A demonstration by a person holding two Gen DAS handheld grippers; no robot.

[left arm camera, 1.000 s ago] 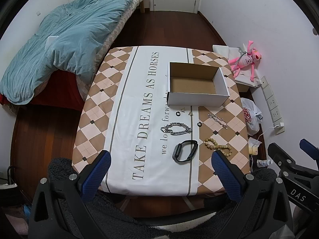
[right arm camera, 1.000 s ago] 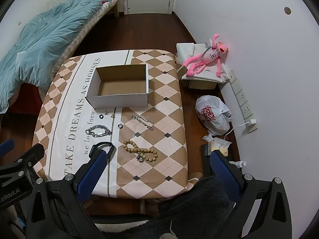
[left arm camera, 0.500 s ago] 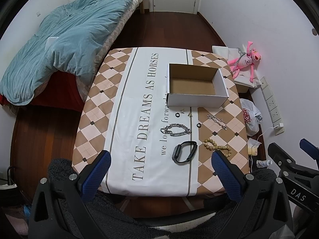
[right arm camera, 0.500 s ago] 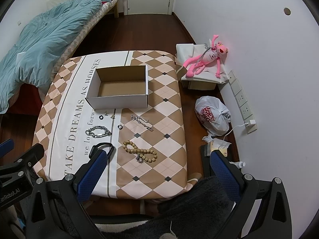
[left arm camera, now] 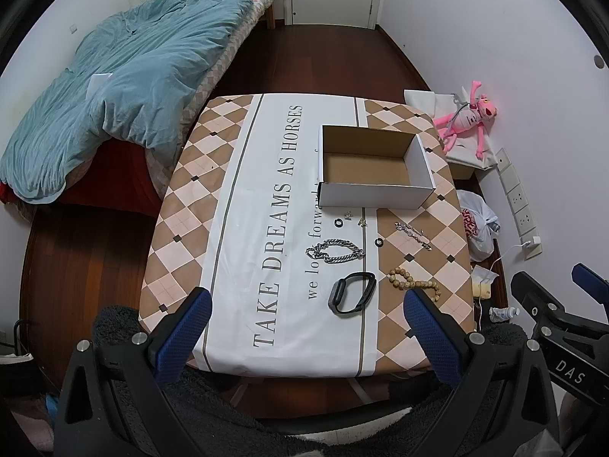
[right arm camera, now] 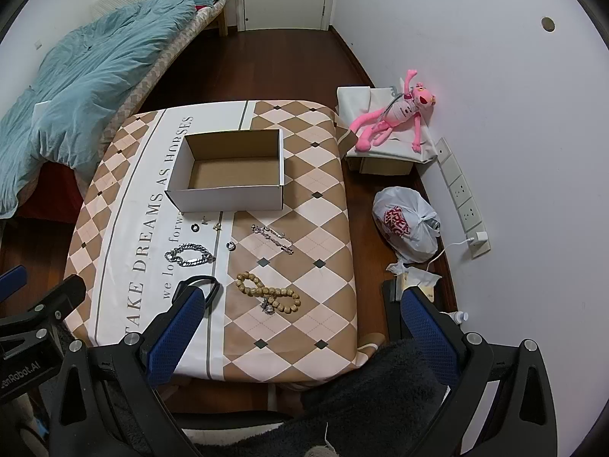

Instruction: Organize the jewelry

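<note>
left gripper (left arm camera: 304,316) jaws wide, empty; right gripper (right arm camera: 300,316) jaws wide, empty | black band (left arm camera: 352,292) nearest: light, springy, pinch the strap | bead bracelet (right arm camera: 268,292) to its right: limp, pinch mid-strand | silver chain (left arm camera: 335,251) farther: slippery, heavier | cardboard box (left arm camera: 375,196) far: open, empty

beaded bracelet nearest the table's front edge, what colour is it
Tan, like light wood. The beaded bracelet shows best in the right wrist view.
</note>
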